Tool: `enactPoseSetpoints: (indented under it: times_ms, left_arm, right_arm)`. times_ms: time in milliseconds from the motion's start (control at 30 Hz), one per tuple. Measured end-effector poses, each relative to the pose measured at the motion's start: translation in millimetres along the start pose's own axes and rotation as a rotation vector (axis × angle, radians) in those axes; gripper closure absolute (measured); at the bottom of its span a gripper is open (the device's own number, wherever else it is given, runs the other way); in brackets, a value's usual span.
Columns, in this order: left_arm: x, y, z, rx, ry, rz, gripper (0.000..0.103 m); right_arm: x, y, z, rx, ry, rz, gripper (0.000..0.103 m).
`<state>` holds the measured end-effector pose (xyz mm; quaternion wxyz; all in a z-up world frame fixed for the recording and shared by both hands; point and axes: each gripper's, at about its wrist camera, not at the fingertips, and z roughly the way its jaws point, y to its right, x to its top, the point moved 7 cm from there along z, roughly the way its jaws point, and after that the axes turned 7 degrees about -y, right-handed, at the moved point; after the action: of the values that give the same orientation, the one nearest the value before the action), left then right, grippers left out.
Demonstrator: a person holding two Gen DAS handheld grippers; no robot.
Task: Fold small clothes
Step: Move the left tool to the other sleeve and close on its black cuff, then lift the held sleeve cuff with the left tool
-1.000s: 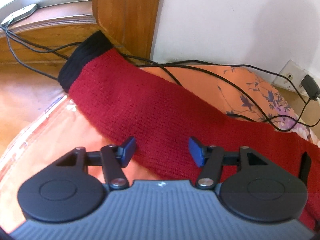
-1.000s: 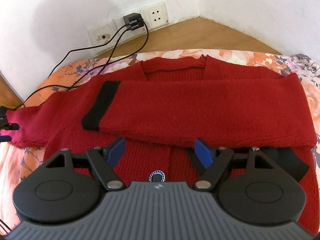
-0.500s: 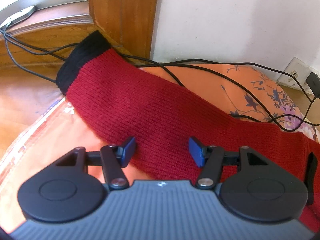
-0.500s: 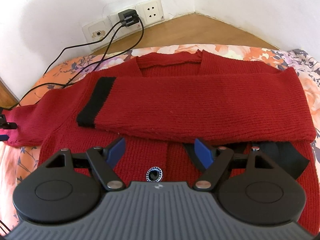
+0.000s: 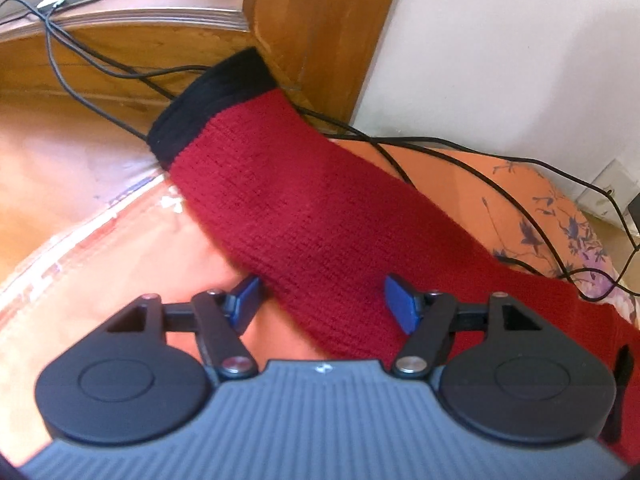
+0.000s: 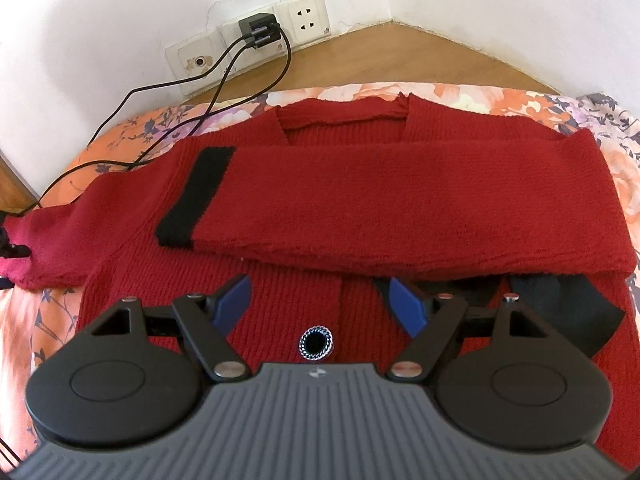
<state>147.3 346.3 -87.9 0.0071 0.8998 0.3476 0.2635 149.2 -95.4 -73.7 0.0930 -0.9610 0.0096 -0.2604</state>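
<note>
**Both grippers spread over the cardigan**

The left gripper (image 5: 322, 303) is spread wide, holding nothing; the sleeve (image 5: 304, 208) lies under and ahead of it. The right gripper (image 6: 319, 306) is also spread, above the cardigan (image 6: 360, 200) near the button (image 6: 316, 342).

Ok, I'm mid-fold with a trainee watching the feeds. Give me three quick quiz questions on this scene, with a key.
1. True or false: the right sleeve already lies folded across the sweater's chest.
2. What does the left gripper hold? A: the black cuff. B: nothing; its fingers stand apart over the left sleeve. C: a cable.
3. Fill in: the round button lies between the fingers of the ___ gripper.

Key: 1 true; 2 B; 3 right.
</note>
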Motion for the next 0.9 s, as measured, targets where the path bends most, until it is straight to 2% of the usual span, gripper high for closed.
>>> enactPoseSetpoints:
  times_ms: [200, 233, 267, 300, 333, 367, 633, 900]
  left_arm:
    - [0, 9, 5, 0.017, 0.037, 0.055, 0.037]
    - [-1, 11, 6, 0.032, 0.049, 0.075, 0.043]
    - [-2, 12, 6, 0.046, 0.063, 0.096, 0.056]
    - [-2, 13, 5, 0.054, 0.076, 0.114, 0.062]
    - [-3, 14, 5, 0.045, 0.085, 0.126, 0.077]
    - [-3, 15, 4, 0.021, 0.086, 0.127, 0.085]
    - [1, 22, -28, -0.065, 0.19, 0.128, 0.089]
    - [3, 47, -85, -0.257, 0.261, 0.125, 0.089]
  right_arm:
    - [-3, 2, -1, -0.002, 0.004, 0.015, 0.021]
    - [-4, 2, -2, -0.002, 0.006, 0.017, 0.021]
    - [-4, 3, -3, -0.004, 0.009, 0.02, 0.021]
    - [-5, 4, -4, -0.005, 0.011, 0.021, 0.021]
    - [-5, 5, -5, -0.006, 0.013, 0.023, 0.021]
    - [-6, 5, -7, -0.008, 0.015, 0.025, 0.021]
    - [-6, 16, -23, -0.013, 0.052, 0.043, 0.021]
    - [-12, 28, -35, -0.007, 0.076, 0.069, 0.021]
